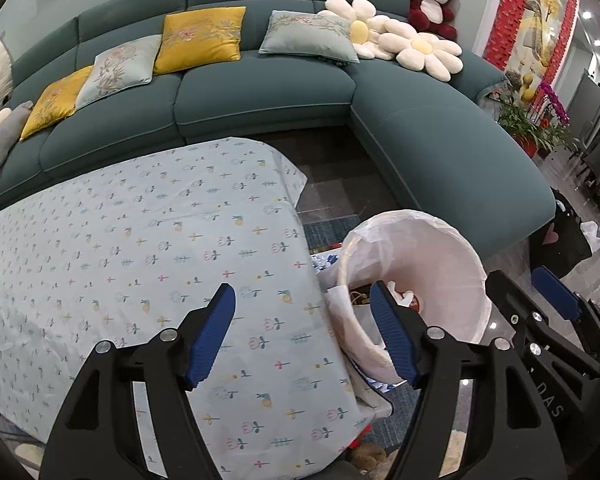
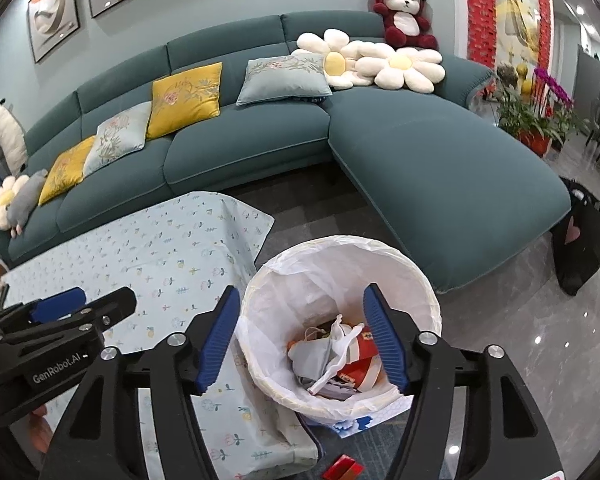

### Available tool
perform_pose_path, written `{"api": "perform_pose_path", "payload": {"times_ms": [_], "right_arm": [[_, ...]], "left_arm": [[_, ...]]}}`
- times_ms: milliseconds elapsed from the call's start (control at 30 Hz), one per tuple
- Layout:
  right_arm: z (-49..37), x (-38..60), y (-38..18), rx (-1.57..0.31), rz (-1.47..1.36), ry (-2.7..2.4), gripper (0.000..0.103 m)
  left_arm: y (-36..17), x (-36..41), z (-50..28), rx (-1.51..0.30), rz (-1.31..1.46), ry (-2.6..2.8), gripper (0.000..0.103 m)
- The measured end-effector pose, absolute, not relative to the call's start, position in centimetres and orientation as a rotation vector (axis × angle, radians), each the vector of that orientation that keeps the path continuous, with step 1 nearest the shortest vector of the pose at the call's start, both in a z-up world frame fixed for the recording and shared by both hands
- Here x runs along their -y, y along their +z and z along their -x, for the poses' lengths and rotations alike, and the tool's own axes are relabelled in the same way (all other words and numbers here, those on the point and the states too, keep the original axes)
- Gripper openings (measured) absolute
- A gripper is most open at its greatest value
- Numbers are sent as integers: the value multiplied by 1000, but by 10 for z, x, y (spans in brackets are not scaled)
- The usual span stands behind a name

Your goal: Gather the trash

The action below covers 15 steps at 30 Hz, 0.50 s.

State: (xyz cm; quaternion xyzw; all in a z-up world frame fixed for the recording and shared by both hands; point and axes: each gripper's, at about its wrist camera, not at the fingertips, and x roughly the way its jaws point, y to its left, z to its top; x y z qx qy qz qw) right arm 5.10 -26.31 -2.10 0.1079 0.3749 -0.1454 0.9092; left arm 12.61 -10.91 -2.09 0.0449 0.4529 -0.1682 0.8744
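- My left claw [image 1: 302,334] hangs open with nothing between its jaws, over the corner of the table [image 1: 148,240] just beside the bin [image 1: 466,276].
- My right claw [image 2: 300,338] is open and empty too, right above the bin [image 2: 420,280], its jaws spanning the mouth.
- The trash [image 2: 336,354] lies at the bottom of the bin: a white plastic bag, a red-and-white packet, some paper.
- A small red scrap [image 2: 346,470] lies on the floor just in front of the bin; I judge it still wants collecting.
- Risk: the bin stands hard against the table's hanging cloth [image 2: 236,420]. A low pass by my left claw could snag the cloth and drag it.
- Risk: the liner [image 2: 340,248] is draped loosely over the rim. A finger catching it could pull it into the bin or tip the bin.
- Risk: my two claws are close together beside the bin; reaching for the scrap with both could knock them together.
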Motion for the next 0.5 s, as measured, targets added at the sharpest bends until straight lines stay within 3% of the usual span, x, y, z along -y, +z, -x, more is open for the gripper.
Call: {"api": "perform_pose_path", "payload": {"times_ms": [167, 300, 500], "right_arm": [[-51, 250, -23, -779, -172, -297, 75], [-49, 247, -27, -784, -162, -305, 84], [-48, 248, -39, -817, -166, -308, 85]], "left_arm": [[-27, 101, -124, -947, -117, -331, 68], [-34, 98, -122, -948, -131, -315, 76], [-43, 98, -120, -949, -162, -305, 80]]}}
